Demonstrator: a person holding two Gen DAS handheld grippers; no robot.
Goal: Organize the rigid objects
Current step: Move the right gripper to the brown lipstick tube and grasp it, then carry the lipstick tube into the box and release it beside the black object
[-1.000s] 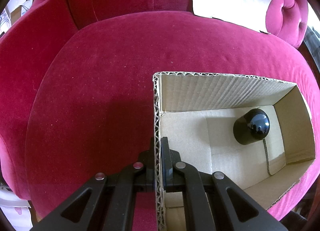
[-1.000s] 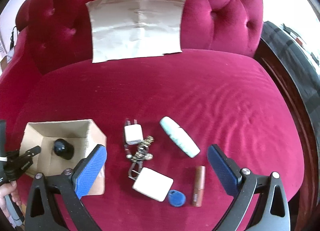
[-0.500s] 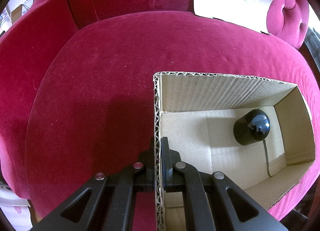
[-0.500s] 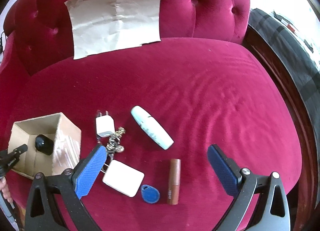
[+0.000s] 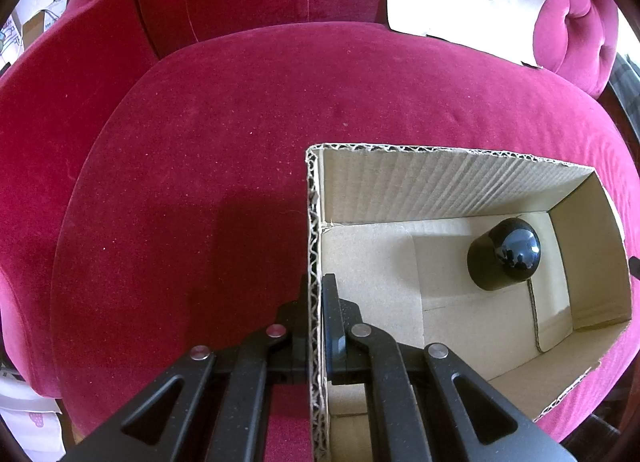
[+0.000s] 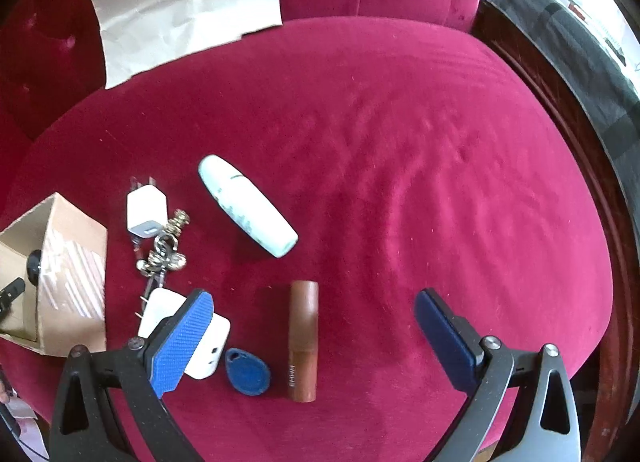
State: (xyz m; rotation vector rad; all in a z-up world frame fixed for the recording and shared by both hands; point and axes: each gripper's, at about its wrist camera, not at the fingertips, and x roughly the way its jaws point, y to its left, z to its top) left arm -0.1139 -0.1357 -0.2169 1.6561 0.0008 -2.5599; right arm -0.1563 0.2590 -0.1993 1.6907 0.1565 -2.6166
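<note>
right tool (image 6: 314,316) lower over cushion (image 6: 400,141)

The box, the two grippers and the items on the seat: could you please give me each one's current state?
Cardboard box: open-topped, one wall clamped.
Black cap: inside the box.
Left gripper: shut on the box wall.
Right gripper: jaws wide open, empty.
Brown tube: lying flat between the open jaws.
Blue tag: flat on the seat.
</note>
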